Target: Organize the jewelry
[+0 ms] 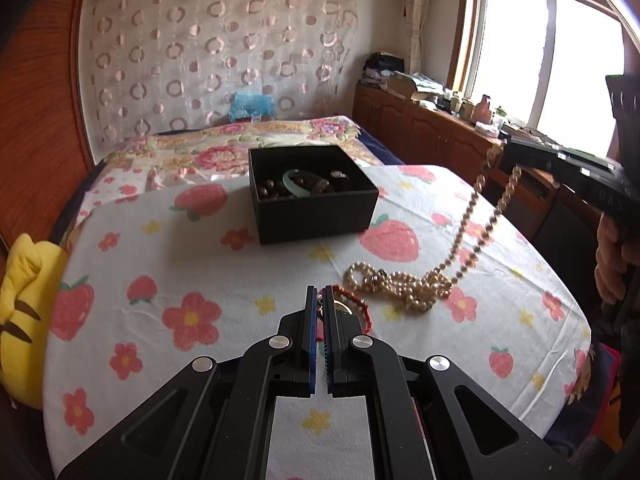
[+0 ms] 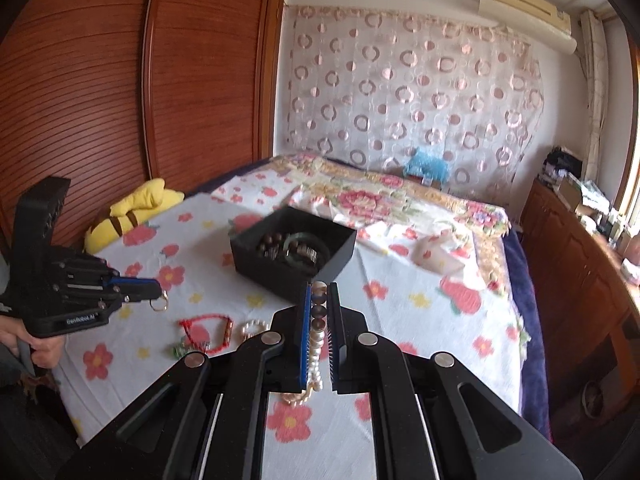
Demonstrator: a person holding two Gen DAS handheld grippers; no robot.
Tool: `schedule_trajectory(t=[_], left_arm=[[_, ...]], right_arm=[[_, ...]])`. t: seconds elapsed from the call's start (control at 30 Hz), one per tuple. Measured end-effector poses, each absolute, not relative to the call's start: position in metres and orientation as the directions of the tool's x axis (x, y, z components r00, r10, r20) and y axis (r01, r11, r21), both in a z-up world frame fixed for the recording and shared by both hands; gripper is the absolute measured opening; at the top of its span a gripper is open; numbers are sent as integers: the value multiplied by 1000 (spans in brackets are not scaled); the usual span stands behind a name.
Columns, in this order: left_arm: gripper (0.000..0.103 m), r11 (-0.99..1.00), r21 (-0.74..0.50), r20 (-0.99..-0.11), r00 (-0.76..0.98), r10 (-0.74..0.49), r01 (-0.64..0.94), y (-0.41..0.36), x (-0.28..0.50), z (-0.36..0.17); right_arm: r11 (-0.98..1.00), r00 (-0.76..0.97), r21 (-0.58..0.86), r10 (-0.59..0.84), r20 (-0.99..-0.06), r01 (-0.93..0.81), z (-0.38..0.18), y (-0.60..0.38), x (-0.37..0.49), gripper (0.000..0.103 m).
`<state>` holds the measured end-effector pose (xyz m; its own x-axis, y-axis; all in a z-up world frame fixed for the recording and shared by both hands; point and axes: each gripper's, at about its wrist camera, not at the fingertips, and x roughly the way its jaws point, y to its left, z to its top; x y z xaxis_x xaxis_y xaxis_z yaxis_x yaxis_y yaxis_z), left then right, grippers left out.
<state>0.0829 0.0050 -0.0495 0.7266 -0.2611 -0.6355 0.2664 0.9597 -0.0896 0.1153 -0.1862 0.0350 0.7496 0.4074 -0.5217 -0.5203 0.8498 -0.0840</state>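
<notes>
Right tool [image 2: 321,300] pinches pearl necklace [image 1: 404,284] near black box [image 1: 312,196].

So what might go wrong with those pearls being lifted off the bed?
The pearl necklace hangs from the right gripper while most of it lies bunched on the bedsheet, so it may tangle or slip free. It could also drag the red bracelet lying nearby, or miss the black box.

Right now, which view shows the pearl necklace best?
The left wrist view. There the pearl necklace shows almost whole: a heap on the cloth and a strand rising to the right gripper. The right wrist view shows only a few pearls between its fingers, and a small part beside them.
</notes>
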Motion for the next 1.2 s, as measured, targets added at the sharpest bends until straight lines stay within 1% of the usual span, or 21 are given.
schedule_trajectory(t=[0.23, 0.47, 0.83, 1.2], left_arm=[[2, 962, -76, -606, 754, -253, 262, 8, 86, -34], [2, 965, -70, -595, 766, -244, 254, 10, 95, -27], [2, 967, -65, -612, 756, -232, 245, 10, 127, -30], [2, 969, -55, -605, 764, -225, 242, 7, 174, -16]], right_arm=[[849, 774, -99, 418, -476, -519, 72, -180, 123, 8], [854, 801, -114, 418, -430, -507, 101, -173, 135, 8], [855, 806, -108, 427, -409, -508, 110, -161, 168, 8], [824, 798, -130, 476, -371, -552, 136, -152, 204, 8]])
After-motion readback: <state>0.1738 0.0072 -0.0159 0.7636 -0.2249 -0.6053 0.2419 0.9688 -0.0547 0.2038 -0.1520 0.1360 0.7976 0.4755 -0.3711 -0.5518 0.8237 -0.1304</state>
